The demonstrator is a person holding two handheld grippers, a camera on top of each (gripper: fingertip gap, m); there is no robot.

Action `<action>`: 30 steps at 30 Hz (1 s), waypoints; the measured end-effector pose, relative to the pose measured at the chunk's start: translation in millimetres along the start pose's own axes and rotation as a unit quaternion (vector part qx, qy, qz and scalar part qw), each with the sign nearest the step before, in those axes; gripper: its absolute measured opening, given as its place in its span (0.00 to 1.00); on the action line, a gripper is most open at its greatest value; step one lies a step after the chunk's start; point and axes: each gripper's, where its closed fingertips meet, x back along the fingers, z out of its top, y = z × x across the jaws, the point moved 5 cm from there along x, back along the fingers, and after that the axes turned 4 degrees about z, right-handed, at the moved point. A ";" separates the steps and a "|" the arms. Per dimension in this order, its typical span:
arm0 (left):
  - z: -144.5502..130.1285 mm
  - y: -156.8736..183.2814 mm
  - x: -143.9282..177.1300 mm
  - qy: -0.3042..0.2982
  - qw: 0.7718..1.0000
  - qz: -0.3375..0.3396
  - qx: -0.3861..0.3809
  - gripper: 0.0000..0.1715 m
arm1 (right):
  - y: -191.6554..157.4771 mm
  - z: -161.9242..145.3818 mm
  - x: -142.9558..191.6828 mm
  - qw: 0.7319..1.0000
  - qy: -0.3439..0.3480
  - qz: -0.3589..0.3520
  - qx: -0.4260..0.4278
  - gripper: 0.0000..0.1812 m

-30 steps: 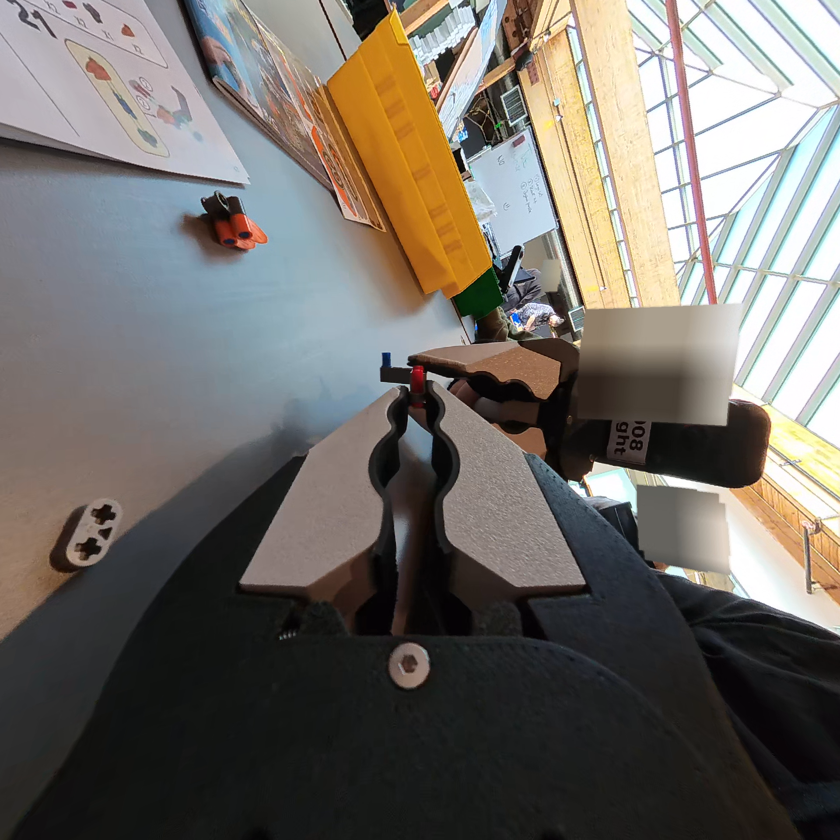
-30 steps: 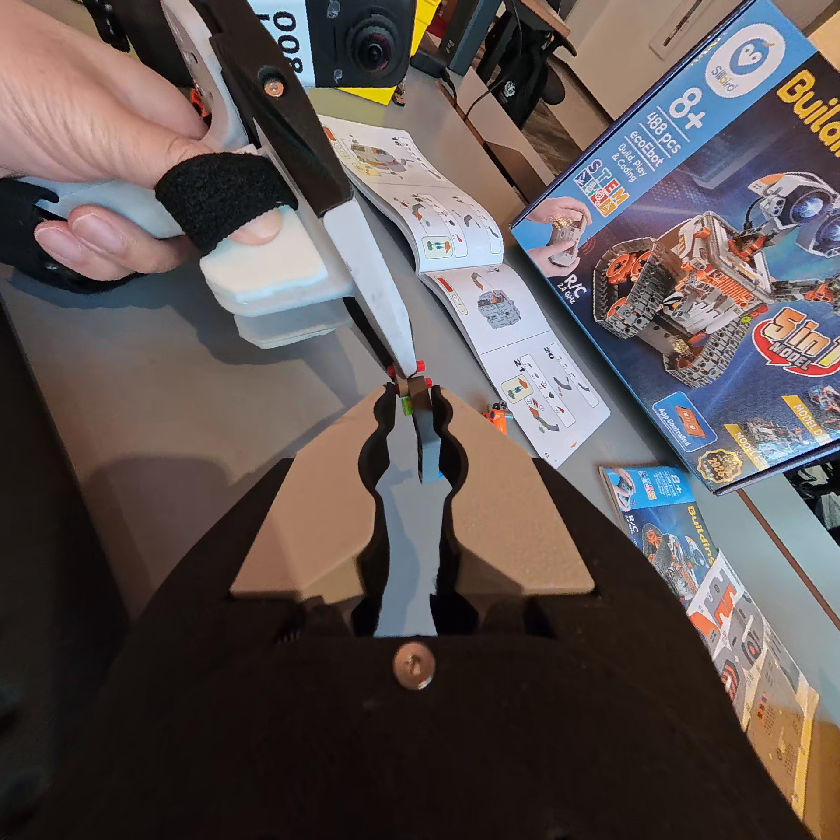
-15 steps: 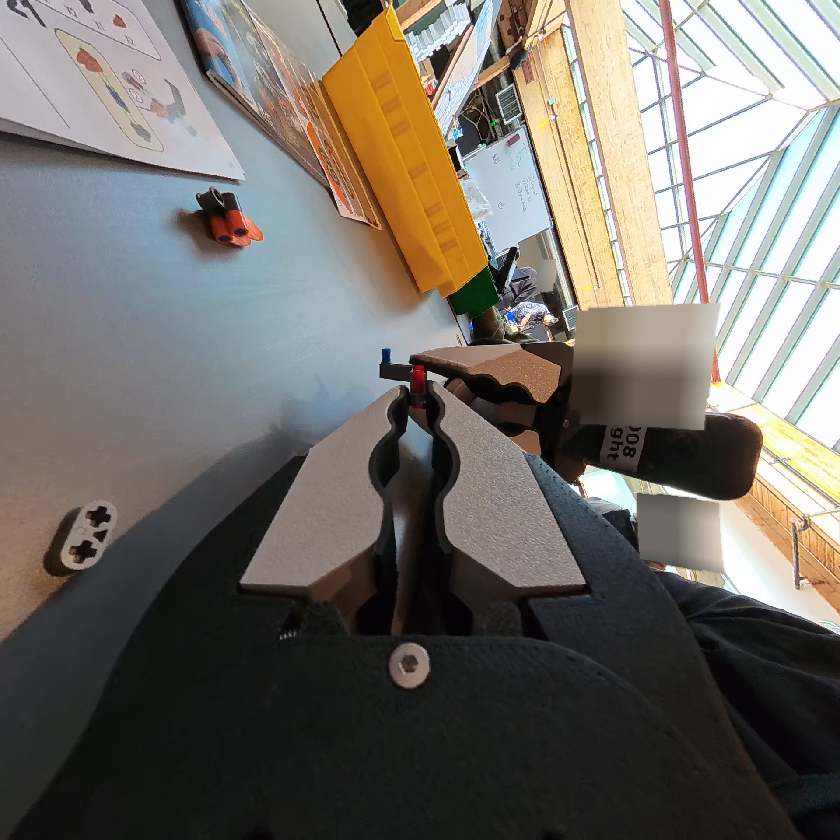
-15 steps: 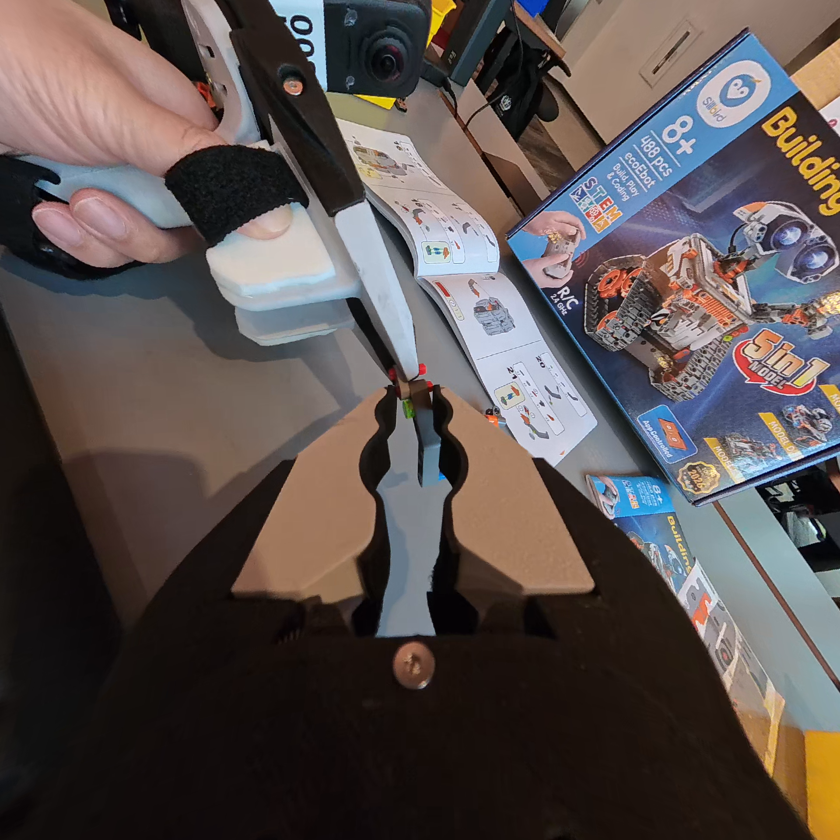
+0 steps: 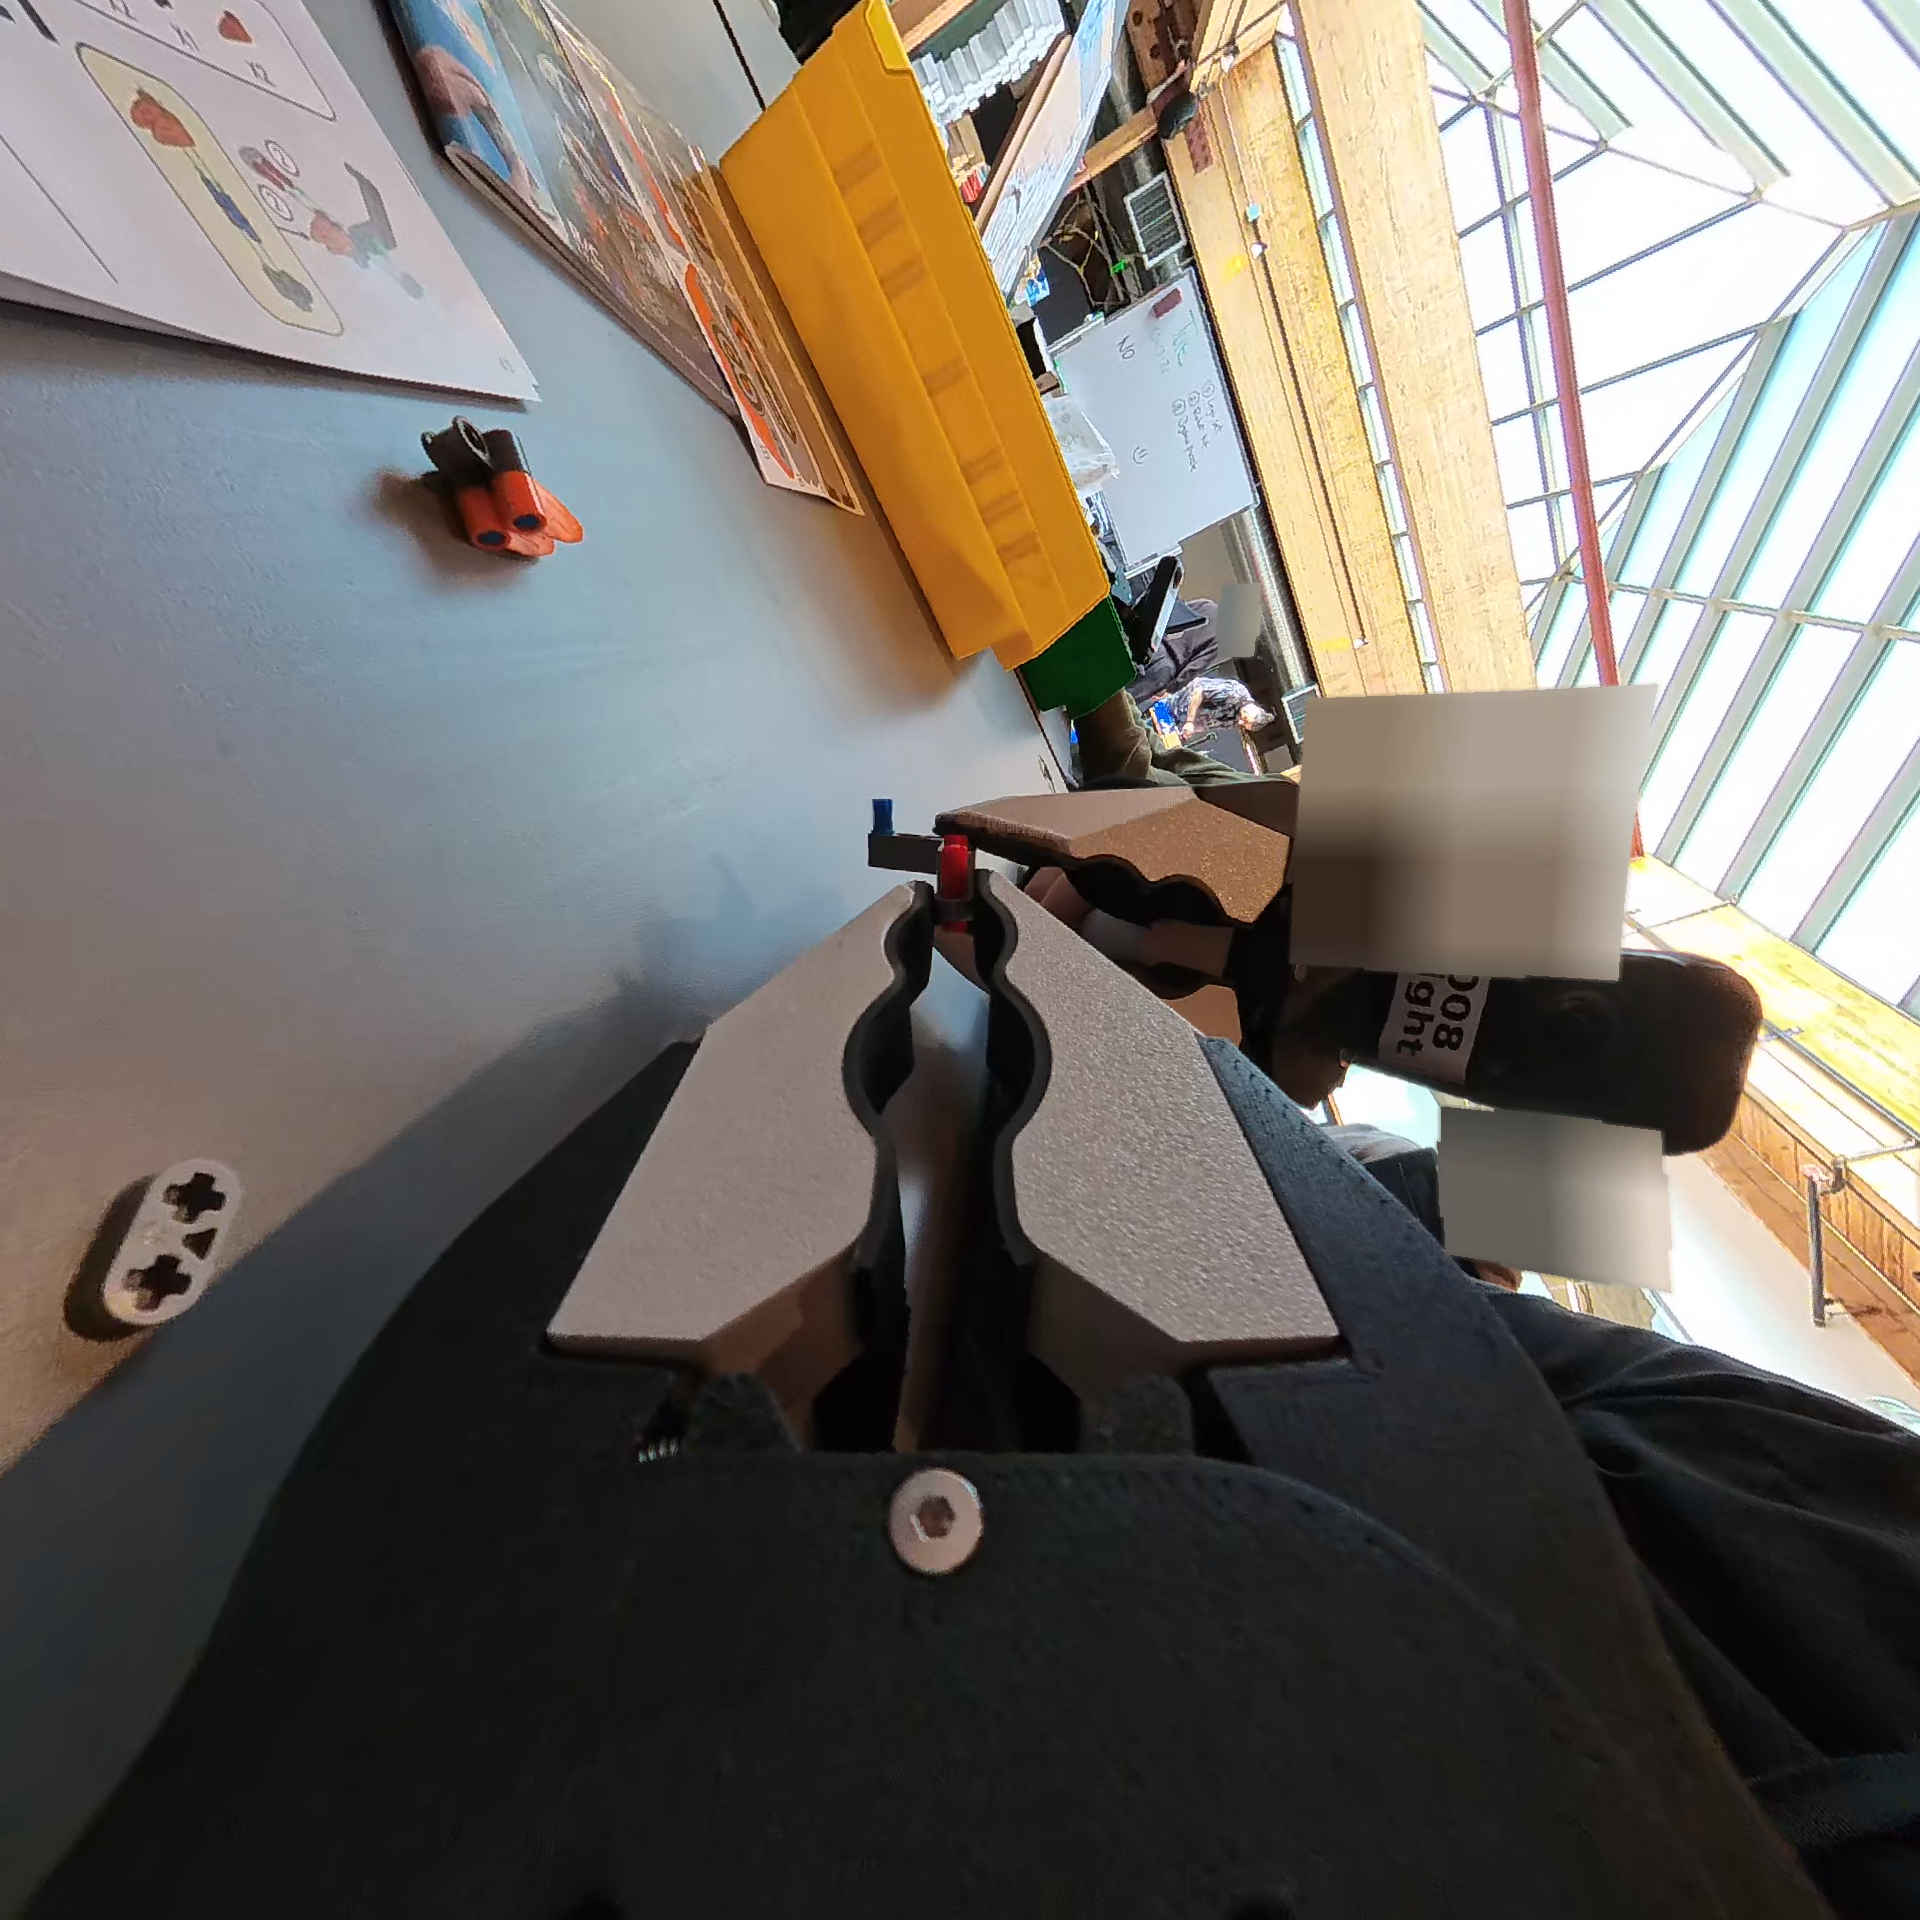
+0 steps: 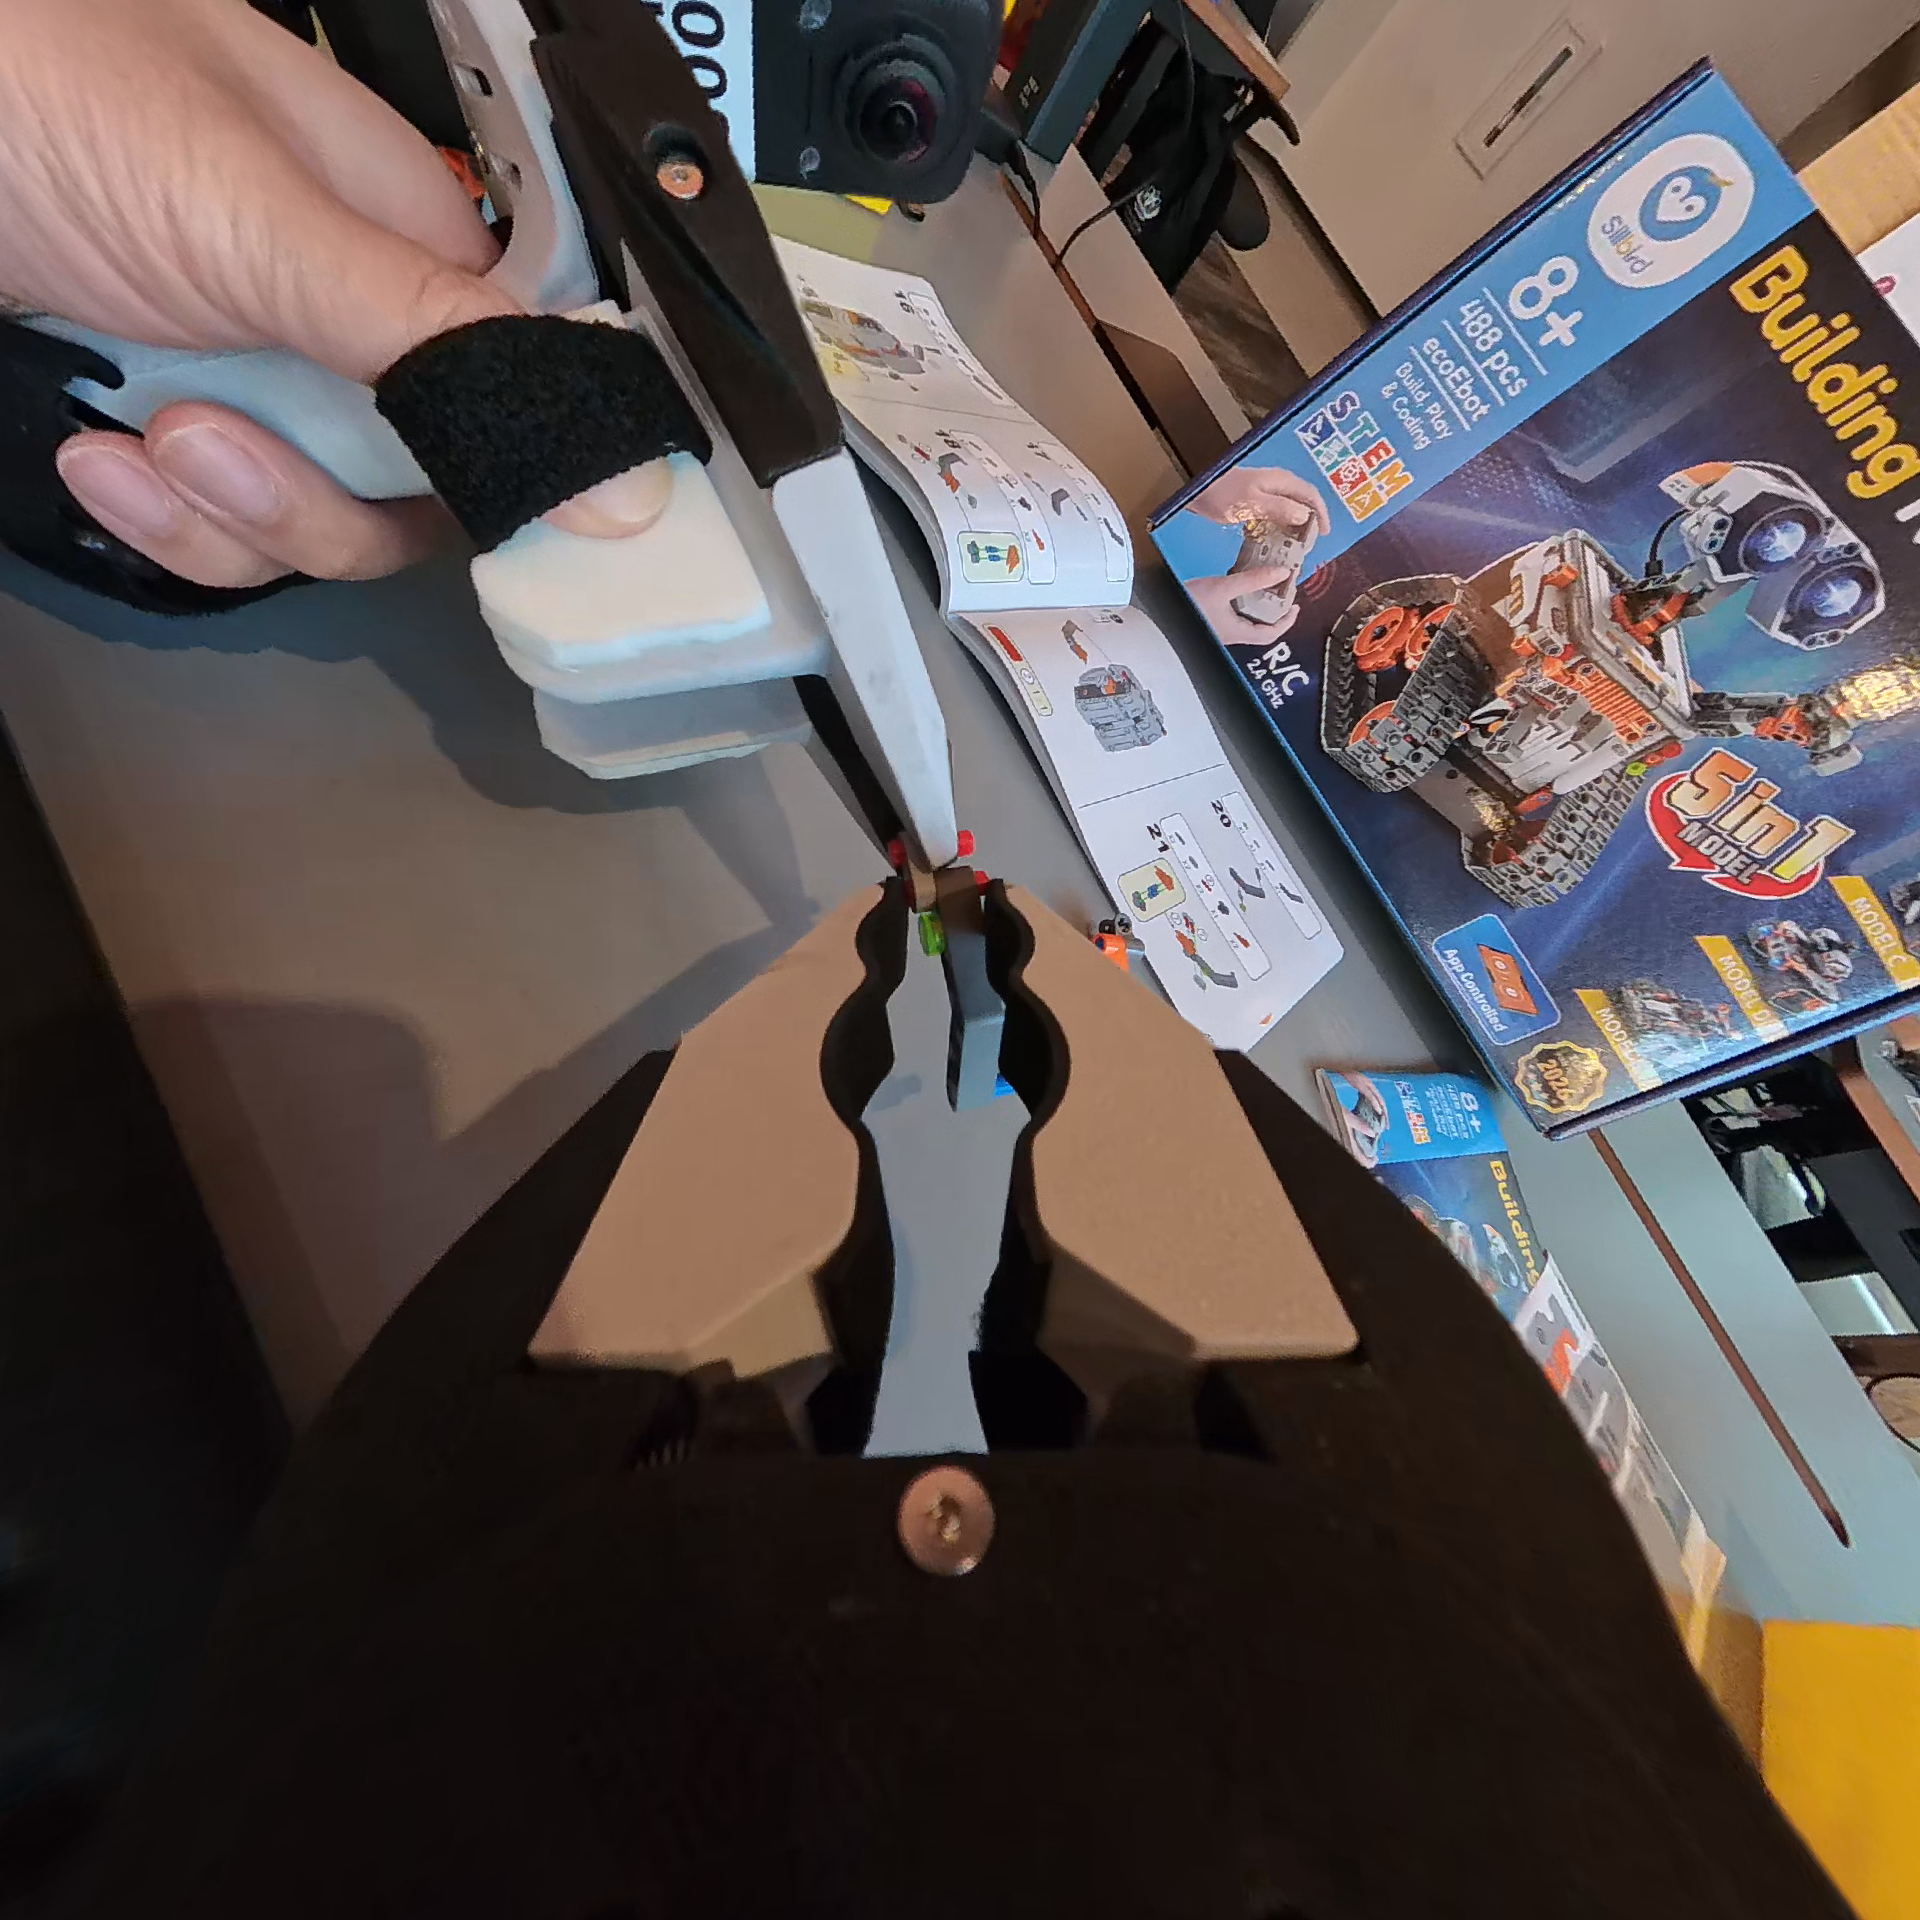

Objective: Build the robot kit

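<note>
Hardly anything has moved since the earlier frames: both hand-held grippers meet at the same small assembly, and the right wrist camera has tipped a little, so the yellow bin's corner now shows in its lower right.

Left wrist view: left hand-held gripper (image 5: 952, 902) clenched on a red pin (image 5: 952, 871) at its fingertips. Pin meets a dark grey beam (image 5: 902, 852) with a blue peg (image 5: 883, 814) at its far end. Right hand-held gripper (image 5: 1049, 831) comes in from the right of the pin, gripping that beam. On the grey tabletop (image 5: 364, 790), left of the pin: a grey two-hole connector (image 5: 156, 1242) nearest the camera, an orange-and-black piece (image 5: 499, 499) farther off, an instruction booklet (image 5: 208, 187) beyond it. Yellow bin (image 5: 914, 343) stands past the pin.

Right wrist view: right hand-held gripper (image 6: 940, 899) clenched on the grey beam (image 6: 971, 997), held edge-on, a green pin (image 6: 930, 932) beside it. Left hand-held gripper (image 6: 925, 847) touches the beam's tip from above, red pin (image 6: 964, 840) in its tips; a hand (image 6: 208, 312) holds it. Right of the beam: open booklet (image 6: 1122, 727), then a blue toy box (image 6: 1579, 623).
</note>
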 end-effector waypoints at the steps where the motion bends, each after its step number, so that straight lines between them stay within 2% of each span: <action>1: -0.4 -0.3 -0.3 -0.001 1.000 0.000 0.001 0.03 | -0.6 -0.4 -0.1 1.000 -0.003 -0.001 0.004 0.08; 12: -1.6 -1.5 -1.2 -0.005 1.000 0.003 -0.005 0.03 | -0.8 -1.7 -0.5 1.000 -0.004 0.007 -0.007 0.08; 30: 2.9 3.3 -0.7 0.006 1.000 -0.005 -0.022 0.03 | 2.9 2.0 1.5 0.999 0.029 -0.018 0.026 0.08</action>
